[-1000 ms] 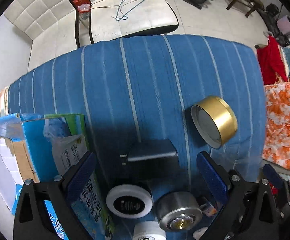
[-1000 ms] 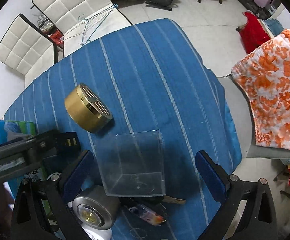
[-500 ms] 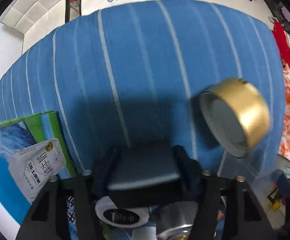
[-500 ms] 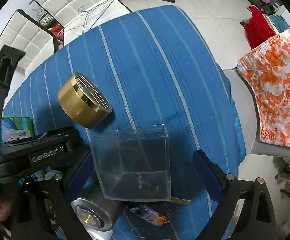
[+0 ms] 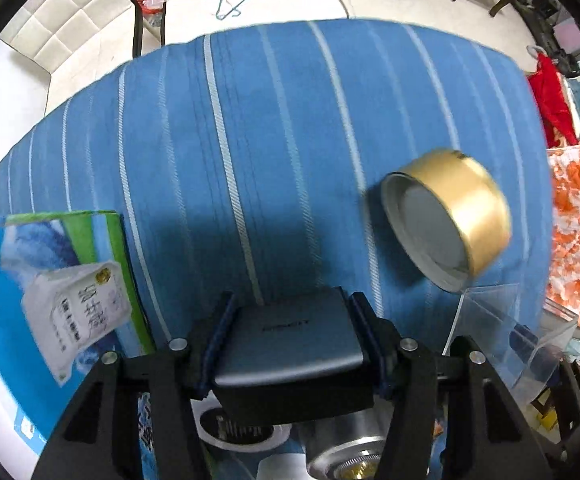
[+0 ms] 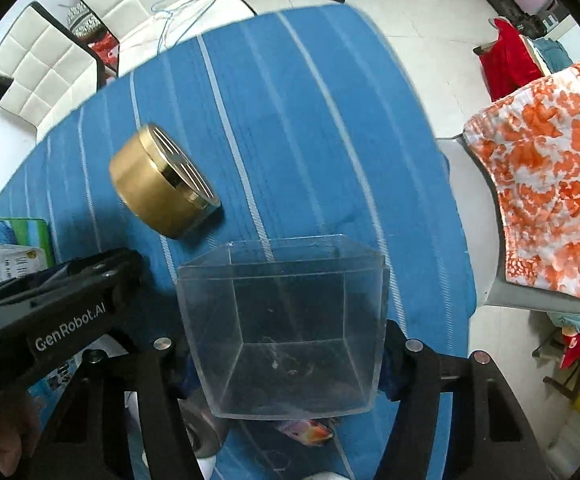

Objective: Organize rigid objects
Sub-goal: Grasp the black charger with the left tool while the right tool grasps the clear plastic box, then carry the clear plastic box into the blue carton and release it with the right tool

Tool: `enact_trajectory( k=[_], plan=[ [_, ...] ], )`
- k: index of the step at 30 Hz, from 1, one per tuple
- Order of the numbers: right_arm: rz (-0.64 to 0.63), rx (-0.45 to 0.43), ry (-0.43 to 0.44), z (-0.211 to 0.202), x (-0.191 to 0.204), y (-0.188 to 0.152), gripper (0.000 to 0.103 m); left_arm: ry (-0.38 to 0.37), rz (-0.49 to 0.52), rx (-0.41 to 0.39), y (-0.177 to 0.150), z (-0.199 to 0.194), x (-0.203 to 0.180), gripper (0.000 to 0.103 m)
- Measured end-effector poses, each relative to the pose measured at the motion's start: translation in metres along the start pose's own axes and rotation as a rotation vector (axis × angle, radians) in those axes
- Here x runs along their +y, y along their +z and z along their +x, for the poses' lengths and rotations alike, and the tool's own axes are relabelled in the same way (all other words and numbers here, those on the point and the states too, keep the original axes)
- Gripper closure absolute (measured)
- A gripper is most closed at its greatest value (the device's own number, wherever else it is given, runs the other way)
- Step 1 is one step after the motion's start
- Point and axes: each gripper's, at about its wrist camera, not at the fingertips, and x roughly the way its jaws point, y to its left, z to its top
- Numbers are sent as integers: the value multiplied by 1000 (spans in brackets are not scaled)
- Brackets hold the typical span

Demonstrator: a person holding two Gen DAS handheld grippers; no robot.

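Grey charger block [image 5: 290, 340]: newly clamped by left gripper [image 5: 290, 344], beside gold tin [image 5: 450, 216]. Clear box [image 6: 285, 320]: newly pinched by right gripper [image 6: 285, 356]. Both ready for sorting.

"GenRobot.AI" stands in white on the black left tool [image 6: 69, 322], at nine o'clock; carton [image 5: 71, 312] print unreadable.
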Motion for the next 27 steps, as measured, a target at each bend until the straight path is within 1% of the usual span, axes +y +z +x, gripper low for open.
enact_trajectory(
  k=[4,9,11,12,13,14,15,16,17,18,19,21,22,23,24,25,27],
  plan=[
    [-3,-36,14,-28,-6,-4,36,-34,0,-54,-16,-25,5,50],
    [-22,-95,41,-73,-5,-17,36,-92,0,-129,-45,-71,20,52],
    [-33,-116,45,-86,0,-24,36,-127,-7,-136,-56,-84,27,52],
    [-36,-127,44,-92,4,-28,36,-134,-9,-152,-61,-85,31,52],
    [-41,-137,39,-97,8,-33,36,-121,-11,-167,-62,-90,32,52],
    [-41,-142,31,-98,10,-38,36,-115,-14,-171,-63,-90,39,52],
    [-39,-144,19,-100,14,-41,36,-130,-21,-161,-68,-88,49,52],
    [-32,-144,12,-102,17,-45,36,-149,-31,-152,-67,-90,50,52],
    [-22,-142,16,-104,19,-49,36,-176,-43,-146,-69,-91,57,52],
    [-12,-142,24,-108,22,-54,36,-193,-45,-150,-71,-95,62,52],
    [-8,-149,27,-113,26,-59,36,-201,-45,-155,-67,-104,57,52],
    [-8,-174,29,-124,35,-67,36,-218,-42,-173,-71,-116,63,53],
    [-9,-185,33,-130,39,-71,36,-233,-44,-192,-74,-126,67,70],
    [-9,-197,39,-138,44,-76,36,-240,-39,-211,-77,-135,73,101],
    [-8,-203,45,-142,48,-78,36,-277,-45,-225,-76,-144,78,103],
    [-12,-209,56,-148,54,-81,36,-312,-48,-235,-77,-157,87,103],
    [-24,-231,73,-163,68,-88,36,-322,-32,-286,-80,-178,97,103]
  ],
)
